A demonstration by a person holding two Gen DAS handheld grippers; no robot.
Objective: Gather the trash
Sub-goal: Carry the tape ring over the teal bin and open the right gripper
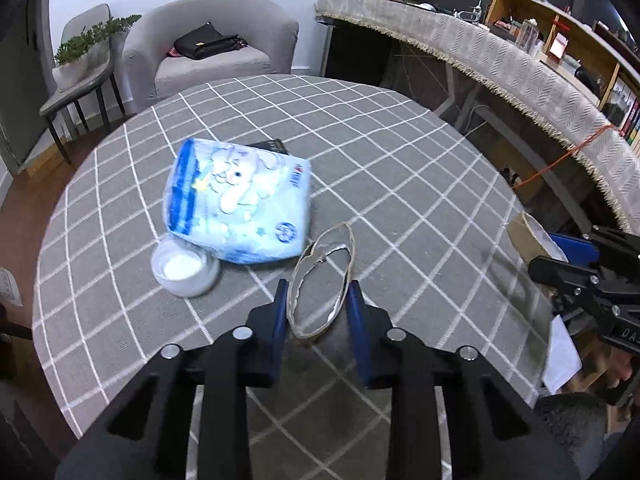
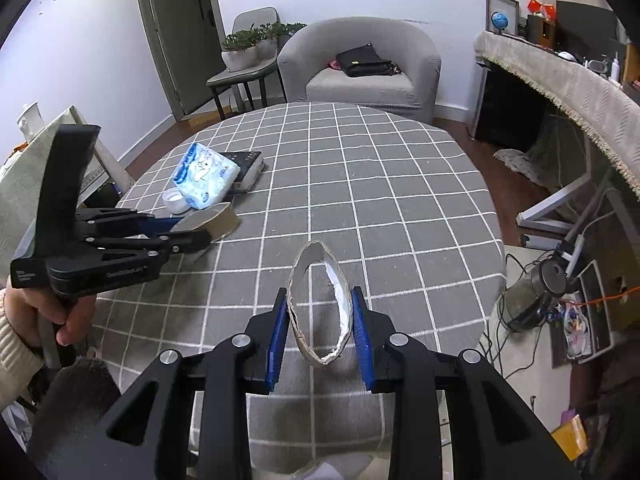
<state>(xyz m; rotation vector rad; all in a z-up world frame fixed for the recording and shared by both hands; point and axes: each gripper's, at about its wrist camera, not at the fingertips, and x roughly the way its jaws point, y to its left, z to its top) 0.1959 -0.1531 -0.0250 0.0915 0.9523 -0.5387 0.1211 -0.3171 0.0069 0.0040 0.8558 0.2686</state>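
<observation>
- The left cardboard tube (image 1: 349,268) is sitting squashed into an oval between the blue pads (image 1: 280,312) of the left gripper (image 1: 318,285), which is clamping it on both sides just above the table (image 1: 400,152), open end facing the camera.
- The right cardboard tube (image 2: 345,314) is being pinched flat in the same way by the right gripper (image 2: 319,291), whose jaws are tight on its walls and carrying it over the near half of the checked cloth.
- From the right wrist view, the left gripper is showing at the left edge, gripped by a person's hand (image 2: 40,312), with its tube poking out beyond the fingertips.
- Just past the left tube, a blue-and-white tissue pack (image 1: 240,200) is lying on a dark book (image 2: 246,164), with a small white tub (image 1: 186,270) touching the pack's near corner; whether any of these counts as trash I cannot tell.
- By my reading, the pick-up step is finishing: both pieces of trash are looking secured, neither resting on the cloth.
- The next move is likely calling for carrying both tubes to a bin, but no bin is showing in either view, so its direction is unknown.
- Grip pressure needs holding steady, since the crushed cardboard may be slipping easily.
</observation>
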